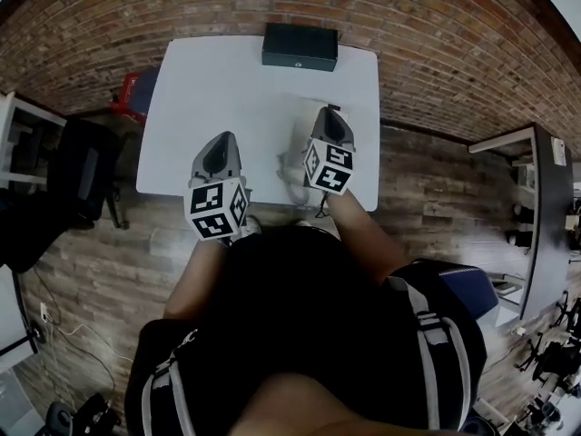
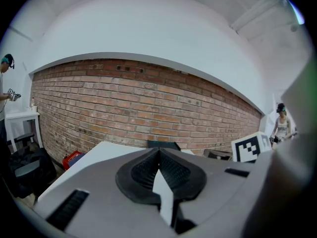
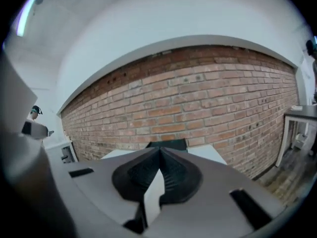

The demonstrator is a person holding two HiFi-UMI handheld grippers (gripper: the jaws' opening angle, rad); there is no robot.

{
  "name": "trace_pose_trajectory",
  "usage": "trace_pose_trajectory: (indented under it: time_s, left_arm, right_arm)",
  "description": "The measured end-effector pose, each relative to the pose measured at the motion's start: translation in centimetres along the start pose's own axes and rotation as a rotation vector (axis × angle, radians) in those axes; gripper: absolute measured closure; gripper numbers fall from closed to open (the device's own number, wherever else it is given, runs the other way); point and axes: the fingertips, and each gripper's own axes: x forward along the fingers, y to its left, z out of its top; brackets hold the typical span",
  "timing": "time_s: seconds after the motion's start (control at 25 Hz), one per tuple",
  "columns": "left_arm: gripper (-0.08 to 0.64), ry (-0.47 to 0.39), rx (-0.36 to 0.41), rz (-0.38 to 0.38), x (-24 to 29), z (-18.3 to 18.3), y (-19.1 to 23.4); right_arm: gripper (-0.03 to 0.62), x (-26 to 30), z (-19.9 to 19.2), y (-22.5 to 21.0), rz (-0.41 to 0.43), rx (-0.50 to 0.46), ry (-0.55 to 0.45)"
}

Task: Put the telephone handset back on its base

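Observation:
A dark, flat rectangular box (image 1: 300,46) sits at the far edge of the white table (image 1: 236,89), against the brick wall. It also shows as a small dark block in the left gripper view (image 2: 161,144) and in the right gripper view (image 3: 168,144). No separate handset can be made out. My left gripper (image 1: 218,153) hovers over the table's near edge, with its jaws together and nothing between them (image 2: 158,150). My right gripper (image 1: 331,116) is further in on the right side, also shut and empty (image 3: 159,150). Both point toward the box from well short of it.
A red object (image 1: 127,94) lies on the floor by the table's left corner, and a black chair (image 1: 82,175) stands further left. A dark desk (image 1: 545,207) is at the right. People stand far off at white tables (image 2: 7,93) (image 2: 282,123).

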Motion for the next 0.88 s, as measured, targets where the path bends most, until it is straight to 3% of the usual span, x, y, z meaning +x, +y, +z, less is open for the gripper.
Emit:
trace_pose_trajectory:
  time_s: [0.16,0.28,0.4,0.68,0.88]
  left_arm:
    - [0.558,-0.026,0.016,-0.048,1.0,1.1,-1.7]
    - [0.558,-0.036,0.029,-0.078,1.7,1.6,-2.6]
    - [0.558,-0.045,0.039,-0.115,2.2,1.8,-4.0]
    - [0.558,-0.05,0.068,-0.21,2.2,1.7,-7.9]
    - [0.558,-0.035,0.069,-0.236,2.3,1.3,-8.4]
  right_arm:
    - [0.594,-3.5,4.9,-0.4,0.082,0.044,-0.121]
    - [0.594,-6.5,8.1,-0.1,0.138,-0.002,-0.214]
    - [0.594,-8.8,9.8,-0.5,0.125,-0.057,-0.281]
    - [0.595,-10.6,8.4,-1.4,0.074,-0.1,-0.268]
    - [0.594,-10.7,7.4,-1.0,0.075,-0.104,-0.239]
